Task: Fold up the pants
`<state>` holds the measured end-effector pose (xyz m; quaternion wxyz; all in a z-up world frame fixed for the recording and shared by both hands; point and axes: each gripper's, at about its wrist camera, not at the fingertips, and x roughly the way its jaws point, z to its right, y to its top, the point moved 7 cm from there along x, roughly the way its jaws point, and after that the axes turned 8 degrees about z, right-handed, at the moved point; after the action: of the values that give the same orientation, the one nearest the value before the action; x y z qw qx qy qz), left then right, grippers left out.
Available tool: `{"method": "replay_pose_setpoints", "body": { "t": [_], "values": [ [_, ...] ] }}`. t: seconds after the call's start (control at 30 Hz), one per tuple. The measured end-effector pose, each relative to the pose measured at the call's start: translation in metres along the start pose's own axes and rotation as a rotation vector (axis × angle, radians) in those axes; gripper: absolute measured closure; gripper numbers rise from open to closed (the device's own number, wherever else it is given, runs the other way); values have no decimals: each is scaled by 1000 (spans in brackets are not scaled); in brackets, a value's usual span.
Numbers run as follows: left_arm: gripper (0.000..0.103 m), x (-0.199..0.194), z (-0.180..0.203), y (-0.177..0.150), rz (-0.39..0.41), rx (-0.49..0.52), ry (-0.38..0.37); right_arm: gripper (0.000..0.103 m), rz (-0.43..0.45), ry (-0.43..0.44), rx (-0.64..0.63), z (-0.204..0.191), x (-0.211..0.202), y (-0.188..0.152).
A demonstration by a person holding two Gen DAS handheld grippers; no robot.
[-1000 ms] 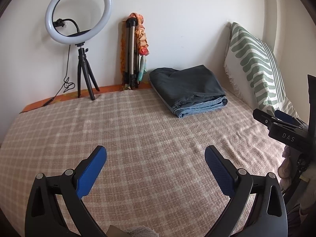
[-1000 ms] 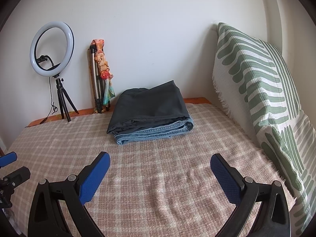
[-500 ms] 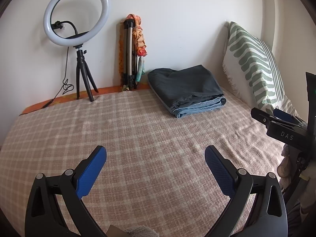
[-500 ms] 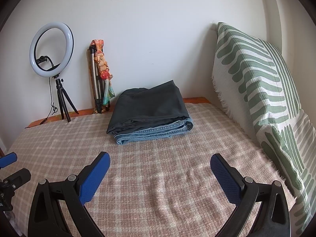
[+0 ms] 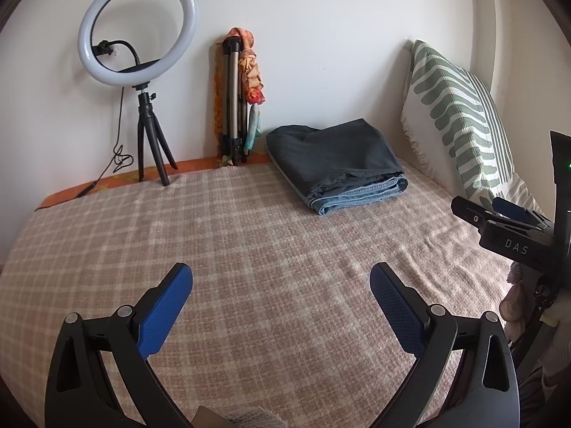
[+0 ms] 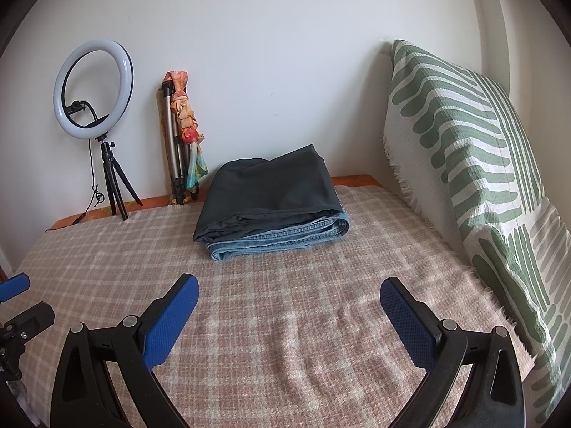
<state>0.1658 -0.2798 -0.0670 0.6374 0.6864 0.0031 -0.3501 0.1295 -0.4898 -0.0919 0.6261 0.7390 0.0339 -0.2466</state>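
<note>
A stack of folded pants point(image 5: 337, 169) point(image 6: 273, 199), dark grey on top of blue denim, lies near the wall on the checked bedspread point(image 5: 249, 249) point(image 6: 285, 303). My left gripper point(image 5: 280, 278) hovers open over the bedspread, well short of the stack, with nothing between its blue pads. My right gripper point(image 6: 289, 290) is also open and empty, a short way in front of the stack. The right gripper's body point(image 5: 506, 228) shows at the right edge of the left wrist view.
A green-striped pillow point(image 5: 460, 125) point(image 6: 474, 164) leans at the right. A ring light on a small tripod point(image 5: 137, 28) point(image 6: 92, 89) and a folded tripod with a cloth point(image 5: 237, 96) point(image 6: 180, 139) stand against the white wall.
Both grippers have drifted slightly backward and the views shifted a little; the folded stack has not moved. Both stay open.
</note>
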Motion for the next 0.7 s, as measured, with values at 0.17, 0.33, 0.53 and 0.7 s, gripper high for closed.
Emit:
{"method": "replay_pose_setpoints", "body": {
  "t": [0.17,0.33,0.53,0.7],
  "values": [
    [3,-1,1,1,1,2,-2,0,0,0,1,0,0,0],
    [3,-1,1,1,1,2,-2,0,-3,1,0,-2,0,-1],
    [3,-1,2,1,2,2,-2,0,-4,3,4,-1,0,-1],
    [3,-1,2,2,4,5,-1,0,-8,4,7,-2,0,-2]
  ]
}}
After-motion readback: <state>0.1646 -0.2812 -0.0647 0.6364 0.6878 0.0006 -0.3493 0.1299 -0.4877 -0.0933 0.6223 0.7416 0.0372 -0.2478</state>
